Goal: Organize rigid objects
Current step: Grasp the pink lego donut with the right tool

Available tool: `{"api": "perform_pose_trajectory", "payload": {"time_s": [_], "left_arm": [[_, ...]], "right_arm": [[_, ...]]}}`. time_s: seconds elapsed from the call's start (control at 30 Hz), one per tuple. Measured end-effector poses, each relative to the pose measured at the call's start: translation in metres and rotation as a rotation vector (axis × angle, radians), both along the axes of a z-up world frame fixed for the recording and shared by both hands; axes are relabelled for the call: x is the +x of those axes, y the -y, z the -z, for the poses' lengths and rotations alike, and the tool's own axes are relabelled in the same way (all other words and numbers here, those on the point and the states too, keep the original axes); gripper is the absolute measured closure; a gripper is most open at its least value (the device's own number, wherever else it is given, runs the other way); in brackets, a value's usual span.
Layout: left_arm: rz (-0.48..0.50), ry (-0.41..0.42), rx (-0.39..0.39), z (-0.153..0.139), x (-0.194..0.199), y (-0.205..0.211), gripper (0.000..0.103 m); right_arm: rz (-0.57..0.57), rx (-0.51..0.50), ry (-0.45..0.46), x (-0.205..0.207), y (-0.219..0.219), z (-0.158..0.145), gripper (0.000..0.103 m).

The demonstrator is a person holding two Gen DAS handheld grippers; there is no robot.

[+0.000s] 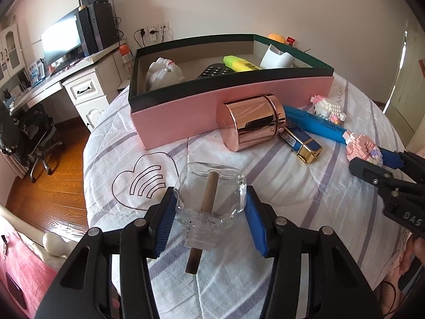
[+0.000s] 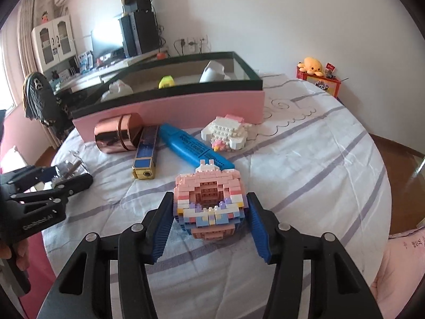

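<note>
A clear glass bottle (image 1: 209,199) with a brown stick through it lies on the bed between the blue pads of my left gripper (image 1: 211,212); the pads touch both its sides. My right gripper (image 2: 209,212) is closed around a pink brick-built figure (image 2: 209,202), which also shows in the left wrist view (image 1: 365,150). A pink box with a dark green rim (image 1: 186,114) stands behind and holds a yellow highlighter (image 1: 240,63), a black calculator (image 1: 215,71) and white items.
In front of the box lie a rose-gold tin (image 1: 252,122), a blue and gold lighter (image 1: 300,141), a blue highlighter (image 2: 195,148) and a white brick-built figure (image 2: 229,133). The bed edge and wooden floor (image 1: 53,180) are at the left, with a desk beyond.
</note>
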State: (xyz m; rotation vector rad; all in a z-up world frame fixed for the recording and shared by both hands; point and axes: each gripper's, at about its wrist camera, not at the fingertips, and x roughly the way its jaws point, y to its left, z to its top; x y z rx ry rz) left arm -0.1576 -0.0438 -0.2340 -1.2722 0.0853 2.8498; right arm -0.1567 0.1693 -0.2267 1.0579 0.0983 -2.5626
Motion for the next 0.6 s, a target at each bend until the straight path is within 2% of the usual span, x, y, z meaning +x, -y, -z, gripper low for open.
{"api": "perform_pose_trajectory", "payload": {"time_s": [0.23, 0.6], "left_arm": [[0.006, -0.006, -0.005, -0.007, 0.003, 0.000, 0.052], [0.035, -0.052, -0.002, -0.031, 0.010, -0.004, 0.052]], "right_arm": [[-0.026, -0.021, 0.002, 0.000, -0.004, -0.003, 0.049], [-0.024, -0.067, -0.048, 0.006, -0.021, -0.035, 0.050]]}}
